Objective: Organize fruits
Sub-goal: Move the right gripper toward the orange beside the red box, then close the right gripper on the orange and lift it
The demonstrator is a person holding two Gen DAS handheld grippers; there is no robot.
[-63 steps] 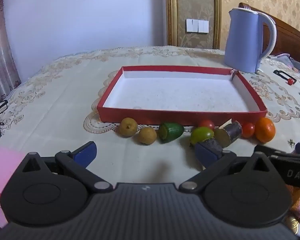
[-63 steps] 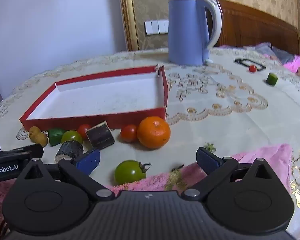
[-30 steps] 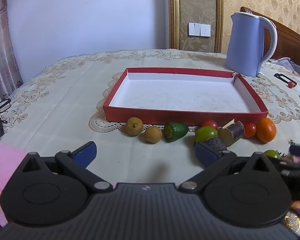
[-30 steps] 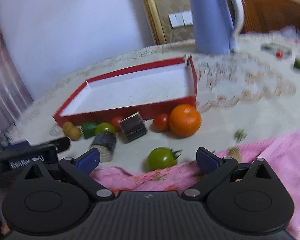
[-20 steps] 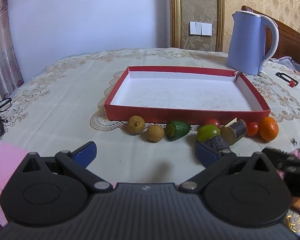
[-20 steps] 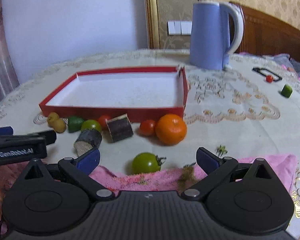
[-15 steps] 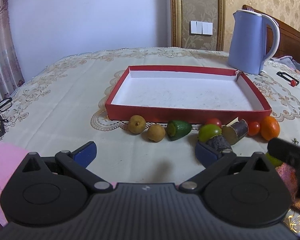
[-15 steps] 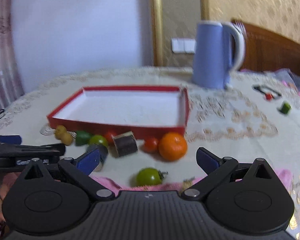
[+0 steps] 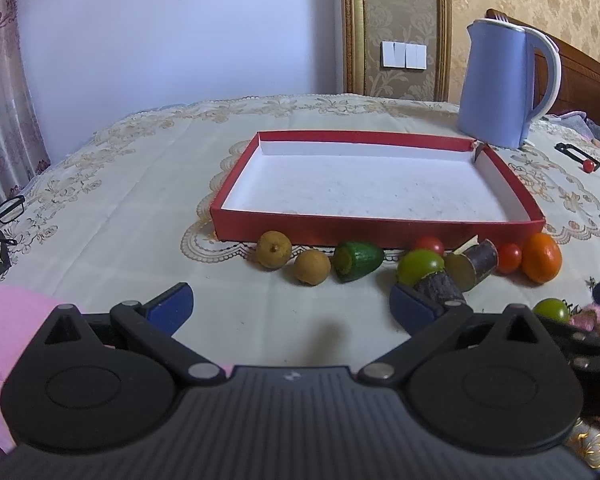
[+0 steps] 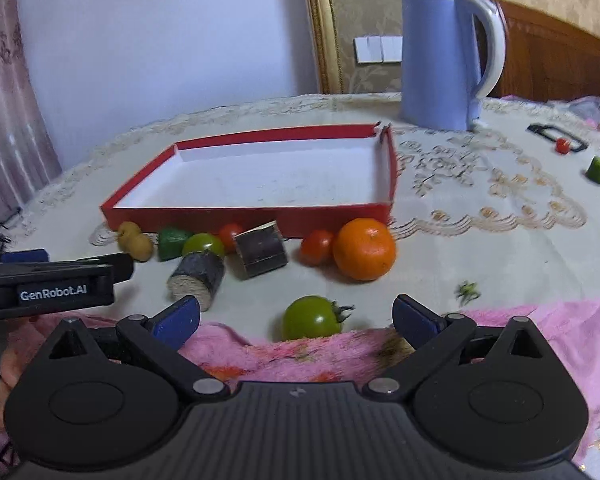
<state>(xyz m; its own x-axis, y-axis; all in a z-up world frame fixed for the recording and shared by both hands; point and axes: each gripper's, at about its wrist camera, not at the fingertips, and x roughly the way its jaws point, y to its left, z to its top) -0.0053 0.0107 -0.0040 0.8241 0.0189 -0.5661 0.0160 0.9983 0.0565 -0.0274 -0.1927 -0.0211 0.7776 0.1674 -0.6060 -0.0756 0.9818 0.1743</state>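
A shallow red tray (image 9: 380, 227) (image 10: 260, 216) with a white floor lies on the tablecloth with nothing in it. Along its near wall runs a row of produce: two brown round fruits (image 9: 274, 249), a green cut piece (image 9: 358, 260), a green tomato (image 9: 419, 266), dark cut logs (image 10: 260, 249), red cherry tomatoes (image 10: 317, 246) and an orange (image 10: 364, 249). A second green tomato (image 10: 314, 317) rests at the edge of a pink cloth, straight ahead of my right gripper (image 10: 296, 318), which is open. My left gripper (image 9: 292, 306) is open above bare cloth, short of the row.
A blue kettle (image 9: 504, 84) stands behind the tray's far right corner. A pink towel (image 10: 520, 332) covers the near table edge. Black glasses (image 9: 0, 210) lie far left. A small red fruit (image 10: 563, 145) and a green piece (image 10: 596, 169) sit far right.
The right gripper swung about and now hangs lower and closer to the green tomato by the towel. The left gripper rose and drew back slightly. Both stayed open; no fruit moved.
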